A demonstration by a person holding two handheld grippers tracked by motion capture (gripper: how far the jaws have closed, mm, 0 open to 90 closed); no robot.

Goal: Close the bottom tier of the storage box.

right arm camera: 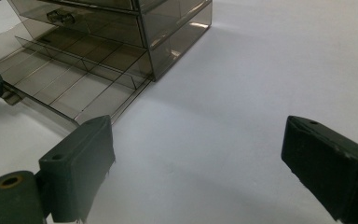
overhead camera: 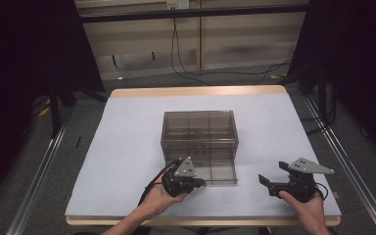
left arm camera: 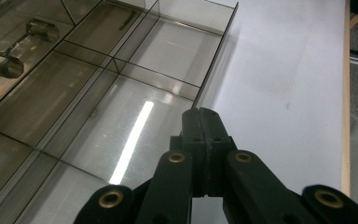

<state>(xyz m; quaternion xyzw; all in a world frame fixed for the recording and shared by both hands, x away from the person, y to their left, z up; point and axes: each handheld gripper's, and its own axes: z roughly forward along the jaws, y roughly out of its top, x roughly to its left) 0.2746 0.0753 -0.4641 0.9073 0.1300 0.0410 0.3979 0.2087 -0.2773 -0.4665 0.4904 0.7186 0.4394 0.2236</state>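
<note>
A smoky clear drawer box (overhead camera: 199, 129) stands mid-table, and its bottom drawer (overhead camera: 215, 172) is pulled out toward me, its divided compartments (left arm camera: 121, 121) bare. My left gripper (overhead camera: 200, 184) lies at the drawer's front edge with its jaws shut (left arm camera: 204, 119), the tip against the front wall (left arm camera: 214, 56). I cannot tell whether it pinches anything. In the right gripper view the drawer (right arm camera: 70, 79) is at upper left. My right gripper (overhead camera: 268, 185) rests to the right of the drawer, open (right arm camera: 205, 158), with only white table between its fingers.
The white table top (overhead camera: 127, 147) has a wooden rim at the far side (overhead camera: 196, 91). Upper drawers with small handles (left arm camera: 9, 53) stay closed in the box. Metal rails (overhead camera: 342, 161) flank the table, and cables (overhead camera: 186, 68) lie on the floor behind.
</note>
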